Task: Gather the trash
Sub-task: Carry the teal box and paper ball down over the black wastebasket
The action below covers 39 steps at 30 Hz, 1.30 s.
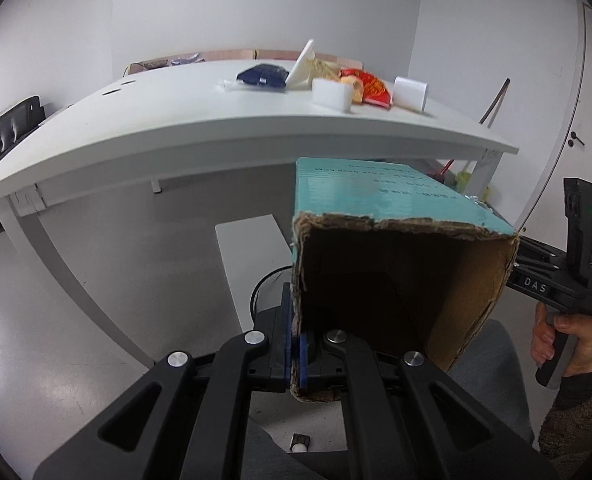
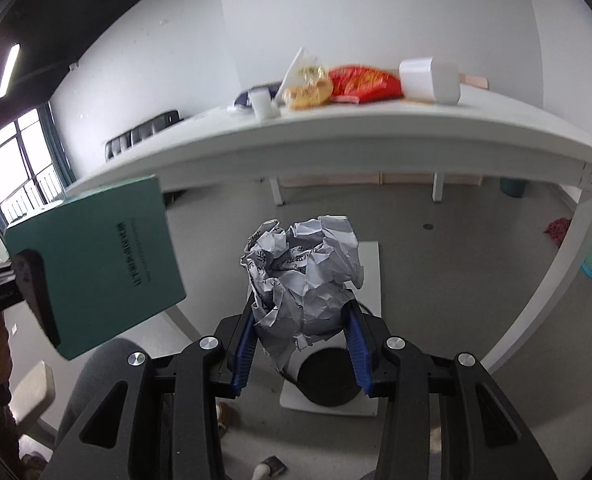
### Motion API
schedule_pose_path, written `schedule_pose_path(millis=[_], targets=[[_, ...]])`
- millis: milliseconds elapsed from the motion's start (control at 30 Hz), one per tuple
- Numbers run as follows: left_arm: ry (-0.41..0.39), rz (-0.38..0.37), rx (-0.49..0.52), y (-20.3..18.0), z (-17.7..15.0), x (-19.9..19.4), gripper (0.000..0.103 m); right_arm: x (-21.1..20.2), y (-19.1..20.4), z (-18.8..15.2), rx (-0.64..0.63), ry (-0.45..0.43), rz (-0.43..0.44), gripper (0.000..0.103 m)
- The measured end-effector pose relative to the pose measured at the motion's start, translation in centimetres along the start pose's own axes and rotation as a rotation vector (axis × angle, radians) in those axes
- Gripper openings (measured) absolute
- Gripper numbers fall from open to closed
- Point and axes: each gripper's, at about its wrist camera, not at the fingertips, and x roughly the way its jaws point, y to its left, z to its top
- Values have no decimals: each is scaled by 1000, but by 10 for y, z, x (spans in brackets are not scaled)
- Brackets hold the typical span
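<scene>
Cardboard box (image 1: pixel 380 248), teal outside and brown inside, one wall pinched flat between the pads of your left gripper (image 1: pixel 296 350): its fingers are closed on the torn cardboard edge, one pad outside the wall and one inside. You hold it by that wall, it seems, because the open mouth gives nothing else thin enough to pinch. The box's long axis runs forward from the fingers toward the white table (image 1: pixel 176 120), the open, ragged end facing back at the camera and the closed end farthest from you; in the right wrist view the same box hangs tilted, well left of the right fingers. Crumpled paper ball (image 2: pixel 302 276), next item: it sits between the blue pads of your right gripper (image 2: pixel 302 344), the fingers part-way apart and clamped on its flanks, the bulk bulging beyond the fingertips. It has no clear long axis. Black bin (image 2: pixel 328 376), directly beneath those fingers, is likely the destination for both. Further wrappers remain on the table.
</scene>
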Motion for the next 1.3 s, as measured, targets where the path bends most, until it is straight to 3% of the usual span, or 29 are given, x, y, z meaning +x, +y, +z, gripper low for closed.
schedule_pose_path(millis=[300, 833, 1000, 1300], targets=[[130, -4, -12, 0, -2, 68, 3, 52, -11, -14, 13, 120, 11, 44], [408, 67, -49, 7, -5, 207, 3, 208, -42, -25, -10, 426, 79, 44], [431, 59, -42, 12, 5, 237, 3, 236, -50, -28, -12, 481, 83, 45], [460, 88, -35, 23, 24, 274, 3, 296, -59, -4, -28, 532, 102, 46]])
